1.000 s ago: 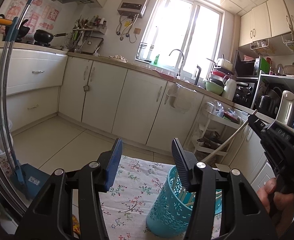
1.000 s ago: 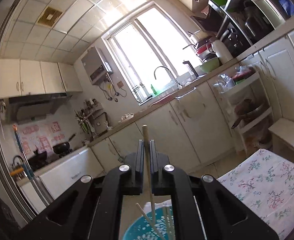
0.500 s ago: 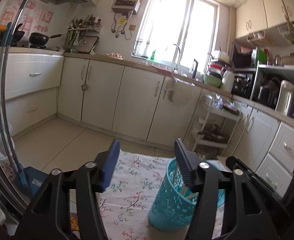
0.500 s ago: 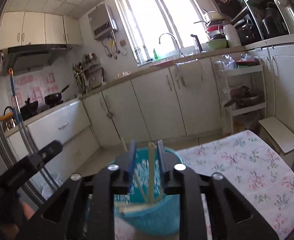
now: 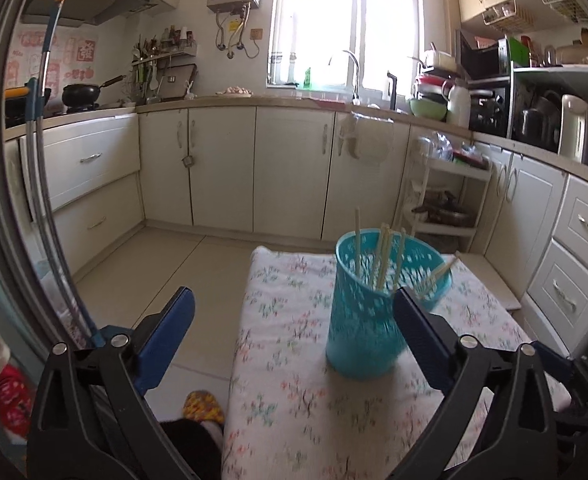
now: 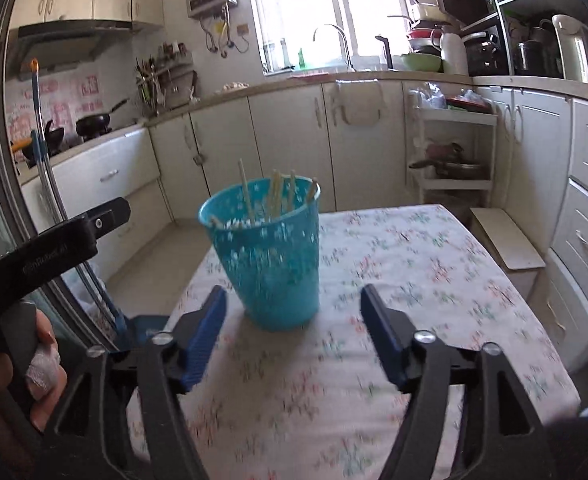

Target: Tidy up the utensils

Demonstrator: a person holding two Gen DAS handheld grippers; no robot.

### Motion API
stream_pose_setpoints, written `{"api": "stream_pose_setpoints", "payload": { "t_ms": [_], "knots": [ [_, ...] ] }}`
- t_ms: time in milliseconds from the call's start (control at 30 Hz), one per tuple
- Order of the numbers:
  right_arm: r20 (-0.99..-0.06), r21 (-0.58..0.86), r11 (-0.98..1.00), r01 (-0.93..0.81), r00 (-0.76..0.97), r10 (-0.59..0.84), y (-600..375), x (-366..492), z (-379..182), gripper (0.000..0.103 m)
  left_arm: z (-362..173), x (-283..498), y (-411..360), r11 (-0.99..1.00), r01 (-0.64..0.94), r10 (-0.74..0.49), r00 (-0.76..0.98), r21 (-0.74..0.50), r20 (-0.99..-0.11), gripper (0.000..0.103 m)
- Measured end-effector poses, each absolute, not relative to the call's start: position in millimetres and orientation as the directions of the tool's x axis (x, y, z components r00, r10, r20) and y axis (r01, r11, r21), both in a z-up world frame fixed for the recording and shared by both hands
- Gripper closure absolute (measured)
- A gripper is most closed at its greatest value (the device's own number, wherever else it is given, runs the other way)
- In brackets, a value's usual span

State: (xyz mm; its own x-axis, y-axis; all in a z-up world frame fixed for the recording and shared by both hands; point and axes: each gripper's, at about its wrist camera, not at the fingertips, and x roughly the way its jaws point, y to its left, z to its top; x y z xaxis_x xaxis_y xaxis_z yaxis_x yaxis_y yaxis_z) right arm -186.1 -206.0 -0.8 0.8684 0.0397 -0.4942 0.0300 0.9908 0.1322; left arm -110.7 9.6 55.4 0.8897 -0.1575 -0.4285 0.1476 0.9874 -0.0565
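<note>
A teal perforated holder (image 5: 368, 316) stands upright on the floral-cloth table (image 5: 294, 400); it also shows in the right wrist view (image 6: 269, 256). Several pale wooden chopsticks (image 5: 382, 252) stand inside it, tips above the rim, also seen in the right wrist view (image 6: 273, 196). My left gripper (image 5: 294, 308) is open and empty, hovering near the holder's left front. My right gripper (image 6: 294, 304) is open and empty, just in front of the holder. The left gripper's body shows at the left of the right wrist view (image 6: 53, 244).
The table (image 6: 414, 280) stands in a kitchen with cream cabinets (image 5: 221, 168) behind. A white shelf cart (image 5: 446, 200) and a flat board (image 6: 506, 244) are to the right. A mop handle (image 5: 41, 160) leans at the left.
My right gripper let go of the chopstick into the holder, opened wide and drew back. My left gripper pulled back and rose, so the holder now stands farther ahead.
</note>
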Motion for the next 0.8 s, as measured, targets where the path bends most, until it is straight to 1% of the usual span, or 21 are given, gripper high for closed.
{"api": "stream_pose_setpoints", "payload": {
  "t_ms": [167,233,333,467,567,633,800],
  "knots": [
    [-0.524,0.102,0.993,0.055,0.852,0.007,-200.7,-208.7,5.6,0.02,57.4,-138.4,12.8,0.984,0.175,-0.168,0.872,-0.026,-0.46,0.008],
    [-0.548,0.089,0.994,0.067,0.837,-0.007,-197.7,-216.1,7.6,0.012,60.0,-149.2,14.9,0.983,0.183,-0.17,0.869,-0.016,-0.465,0.008],
    [-0.58,0.075,0.994,0.079,0.815,-0.021,-194.5,-226.9,10.3,0.008,66.8,-166.3,19.7,0.982,0.188,-0.173,0.868,-0.014,-0.465,0.008],
    [-0.623,0.045,0.995,0.092,0.781,-0.044,-188.0,-241.7,16.7,0.008,79.7,-187.1,27.5,0.984,0.176,-0.162,0.858,-0.018,-0.487,0.008],
    [-0.652,0.056,0.993,0.102,0.757,-0.041,-184.5,-257.1,18.3,0.008,84.6,-203.9,32.2,0.981,0.192,-0.175,0.832,-0.023,-0.526,0.008],
    [-0.675,0.065,0.992,0.105,0.737,-0.033,-181.9,-269.6,18.2,0.008,86.6,-217.6,35.0,0.98,0.199,-0.174,0.831,-0.01,-0.529,0.008],
    [-0.659,0.063,0.992,0.107,0.751,-0.039,-170.5,-310.1,16.3,0.008,89.2,-250.3,41.5,0.978,0.206,-0.175,0.822,-0.004,-0.541,0.008]
  ]
}}
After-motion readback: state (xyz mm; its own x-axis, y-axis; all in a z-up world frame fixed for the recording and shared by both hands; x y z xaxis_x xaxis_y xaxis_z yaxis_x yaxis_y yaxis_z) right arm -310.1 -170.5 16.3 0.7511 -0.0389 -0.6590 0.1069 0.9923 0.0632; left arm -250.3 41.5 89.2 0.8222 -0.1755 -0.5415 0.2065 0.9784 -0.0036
